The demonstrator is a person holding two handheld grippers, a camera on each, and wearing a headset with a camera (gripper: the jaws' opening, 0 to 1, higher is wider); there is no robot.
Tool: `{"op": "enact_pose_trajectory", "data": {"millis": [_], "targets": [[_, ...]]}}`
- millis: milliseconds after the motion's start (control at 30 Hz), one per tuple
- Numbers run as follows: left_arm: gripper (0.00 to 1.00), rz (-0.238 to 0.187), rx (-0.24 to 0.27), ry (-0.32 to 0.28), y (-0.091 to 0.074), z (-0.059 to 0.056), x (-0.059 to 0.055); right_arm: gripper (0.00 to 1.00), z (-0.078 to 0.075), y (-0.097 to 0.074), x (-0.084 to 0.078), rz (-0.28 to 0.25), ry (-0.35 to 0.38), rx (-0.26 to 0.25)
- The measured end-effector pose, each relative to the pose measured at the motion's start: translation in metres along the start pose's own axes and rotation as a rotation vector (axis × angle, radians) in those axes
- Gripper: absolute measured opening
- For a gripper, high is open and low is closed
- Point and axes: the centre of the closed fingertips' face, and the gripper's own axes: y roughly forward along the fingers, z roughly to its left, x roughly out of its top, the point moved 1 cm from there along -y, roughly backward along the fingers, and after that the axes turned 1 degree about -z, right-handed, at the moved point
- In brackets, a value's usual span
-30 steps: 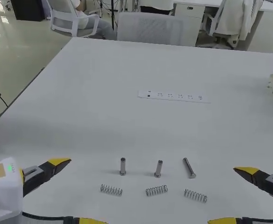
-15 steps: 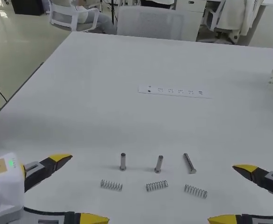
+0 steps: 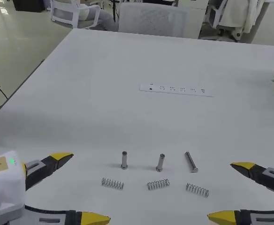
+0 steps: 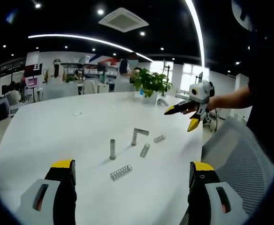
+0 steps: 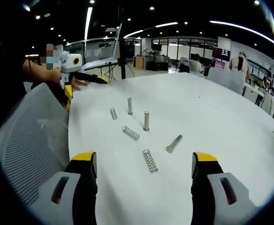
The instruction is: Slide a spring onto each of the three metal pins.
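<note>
Looking down in the head view, the middle pin (image 3: 160, 162) stands upright on the white tabletop (image 3: 127, 70). The left pin (image 3: 124, 160) is upright to one side of it, and the right pin (image 3: 191, 162) lies flat on the other. Three springs (image 3: 158, 184) lie loose in a row just nearer the person than that pin. The left hand-held gripper (image 3: 78, 187) and right hand-held gripper (image 3: 230, 191) flank it, well apart. In the left gripper view the jaws gape wide with nothing between them. The right gripper view likewise shows wide, empty jaws, with the middle pin ahead.
</note>
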Motion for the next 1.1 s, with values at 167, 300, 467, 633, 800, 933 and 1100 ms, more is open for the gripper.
{"op": "enact_pose_trajectory", "data": {"millis": [167, 300, 467, 633, 800, 933, 1100], "targets": [[0.98, 0.000, -0.001, -0.002, 0.000, 0.000, 0.000, 0.81, -0.007, 0.006, 0.008, -0.009, 0.000, 0.000], [0.98, -0.001, -0.001, -0.002, 0.001, 0.001, 0.001, 0.78, -0.010, 0.011, 0.010, 0.000, 0.003, 0.005], [0.98, 0.000, -0.003, -0.001, 0.002, 0.002, 0.001, 0.76, -0.014, 0.015, 0.012, 0.006, 0.010, 0.014], [0.98, 0.006, -0.005, -0.001, 0.003, 0.002, 0.000, 0.72, -0.017, 0.020, 0.012, 0.020, 0.024, 0.029], [0.98, 0.006, -0.006, -0.005, 0.004, 0.000, -0.001, 0.69, -0.022, 0.027, 0.015, 0.036, 0.031, 0.035], [0.98, 0.012, -0.009, -0.008, 0.004, -0.001, -0.003, 0.66, -0.030, 0.034, 0.018, 0.045, 0.040, 0.033], [0.98, 0.015, -0.004, -0.009, 0.002, 0.000, -0.004, 0.63, -0.037, 0.043, 0.022, 0.057, 0.042, 0.017]]}}
